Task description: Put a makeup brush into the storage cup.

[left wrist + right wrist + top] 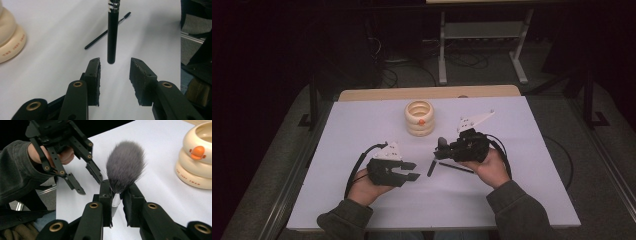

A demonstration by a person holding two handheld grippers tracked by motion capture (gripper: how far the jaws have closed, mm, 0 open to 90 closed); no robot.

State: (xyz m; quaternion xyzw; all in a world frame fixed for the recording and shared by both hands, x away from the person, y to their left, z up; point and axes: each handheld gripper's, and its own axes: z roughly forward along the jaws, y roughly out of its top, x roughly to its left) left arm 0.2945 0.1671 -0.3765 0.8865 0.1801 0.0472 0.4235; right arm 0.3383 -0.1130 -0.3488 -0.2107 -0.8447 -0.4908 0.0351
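A makeup brush with a fluffy grey head (125,165) and a black handle (112,37) hangs tilted above the white table. My right gripper (116,195) is shut on its silver ferrule just below the bristles; from above, the brush (432,165) slants down from that gripper (440,150). My left gripper (115,65) stands open, its pads on either side of the handle's lower end and clear of it. It sits left of the brush in the high view (416,170) and shows in the right gripper view (90,186).
A thin black wand (457,167) (105,33) lies on the table under the right hand. A cream ring-stacked holder (420,118) (197,157) (10,42) with an orange mark stands at the back centre. A white sheet (362,130) covers the table.
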